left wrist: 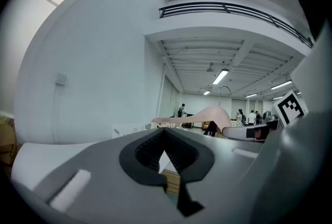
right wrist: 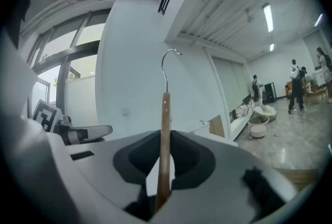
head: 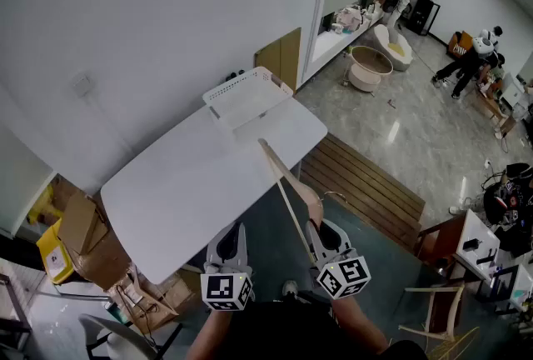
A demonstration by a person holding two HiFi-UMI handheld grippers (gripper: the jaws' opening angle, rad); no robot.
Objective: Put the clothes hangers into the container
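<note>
The wooden clothes hanger [head: 287,177] is pinched in our right claw [head: 321,230] at lower centre, well apart from the white basket [head: 237,85]; our left claw [head: 226,238] is pressed together, empty. We judge it light, stiff and smooth: grip the flat shoulder.

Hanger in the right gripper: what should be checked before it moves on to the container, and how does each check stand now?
1. Right gripper shut on the hanger: ok.
2. Left gripper shut, empty, apart from the hanger: ok.
3. Container upright at the table's far end: ok.
4. Tabletop between hanger and container bare: ok.
5. Room left inside the container: cannot tell.
</note>
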